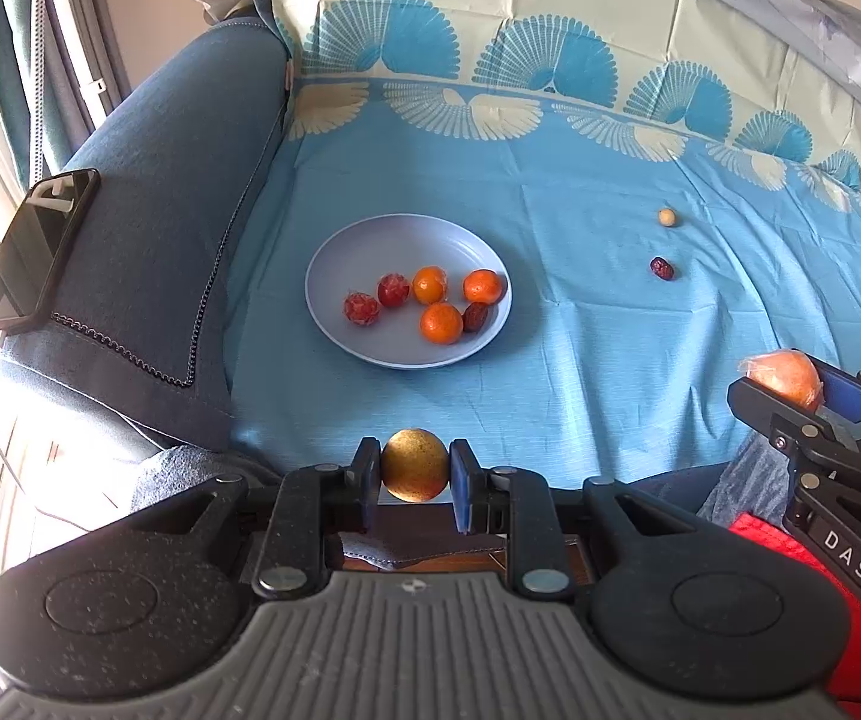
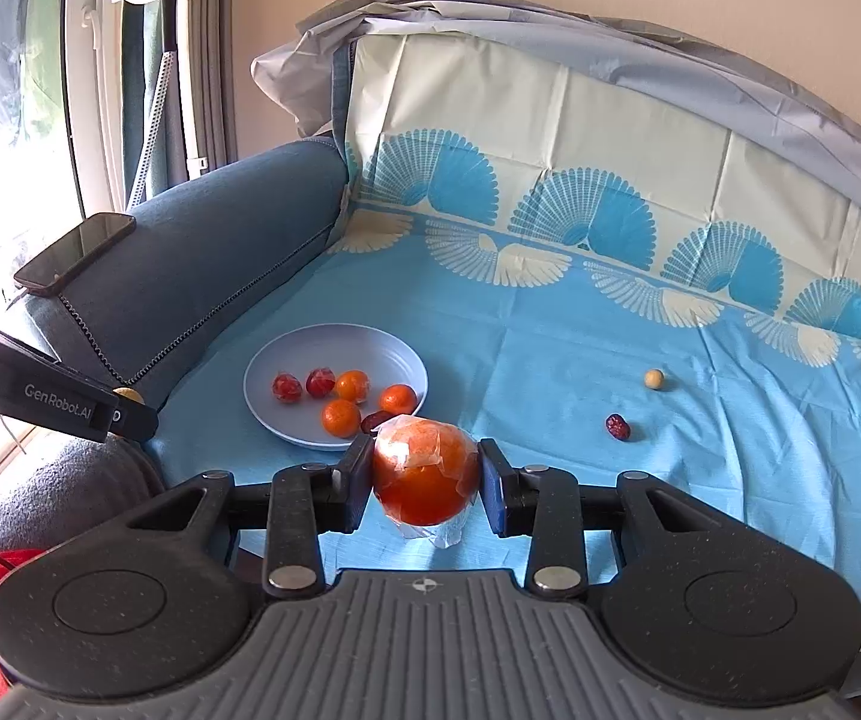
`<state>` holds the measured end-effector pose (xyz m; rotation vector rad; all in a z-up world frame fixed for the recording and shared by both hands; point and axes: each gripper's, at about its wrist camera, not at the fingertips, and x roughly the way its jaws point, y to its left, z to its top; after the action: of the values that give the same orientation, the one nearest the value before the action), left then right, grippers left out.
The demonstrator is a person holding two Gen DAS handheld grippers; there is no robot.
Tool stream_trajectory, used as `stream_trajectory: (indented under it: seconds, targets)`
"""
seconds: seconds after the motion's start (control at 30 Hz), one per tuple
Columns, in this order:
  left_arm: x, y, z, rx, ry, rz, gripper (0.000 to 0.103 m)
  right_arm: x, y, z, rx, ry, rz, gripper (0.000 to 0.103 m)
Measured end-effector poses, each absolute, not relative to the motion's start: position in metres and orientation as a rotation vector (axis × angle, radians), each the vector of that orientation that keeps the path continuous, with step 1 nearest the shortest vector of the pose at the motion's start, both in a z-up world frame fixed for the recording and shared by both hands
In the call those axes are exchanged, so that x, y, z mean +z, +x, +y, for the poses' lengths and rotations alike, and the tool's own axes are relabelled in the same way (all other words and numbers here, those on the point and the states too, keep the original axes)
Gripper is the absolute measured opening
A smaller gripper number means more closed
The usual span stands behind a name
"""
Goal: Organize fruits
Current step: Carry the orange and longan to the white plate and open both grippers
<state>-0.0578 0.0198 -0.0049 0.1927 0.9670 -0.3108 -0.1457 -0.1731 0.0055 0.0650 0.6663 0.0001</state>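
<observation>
A blue sofa (image 1: 148, 192) is filling the left of both views, and a light blue cloth (image 1: 580, 360) with a row of fan shapes is lying over its seat and running up the back. One dark phone (image 1: 34, 252) is resting on the armrest at the left edge.

One pale plate (image 1: 340, 240) is sitting on the cloth at the middle of the left wrist view. It is holding six fruits: three small oranges (image 1: 441, 324), two red fruits (image 1: 361, 309) and one dark date (image 1: 477, 317).

The right gripper (image 2: 426, 480) is clamping one large orange (image 2: 427, 489) in clear wrap, low in the middle of its own view, above the cloth. The left gripper (image 1: 415, 471) is squeezing one small golden-brown round fruit (image 1: 415, 465) between its pads.

Two pieces are lying loose on the cloth at right, well apart from the plate: one second date (image 1: 662, 268) and one tiny beige ball (image 1: 666, 216).

Curtains and a bright window (image 2: 4, 120) are showing at upper left.
</observation>
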Motion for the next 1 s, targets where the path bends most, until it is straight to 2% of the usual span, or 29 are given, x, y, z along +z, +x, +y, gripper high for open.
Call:
stream_trajectory:
  seconds: [0.57,1.0]
  targets:
    - [-0.012,-0.046,0.019,-0.311,0.194,0.990,0.026,0.000,-0.135,-0.169,0.005,0.047,0.695,0.039]
    - [-0.020,0.015,0.018,-0.266,0.193,0.996,0.026,-0.017,-0.087,-0.168,0.030,0.072,0.738,0.039]
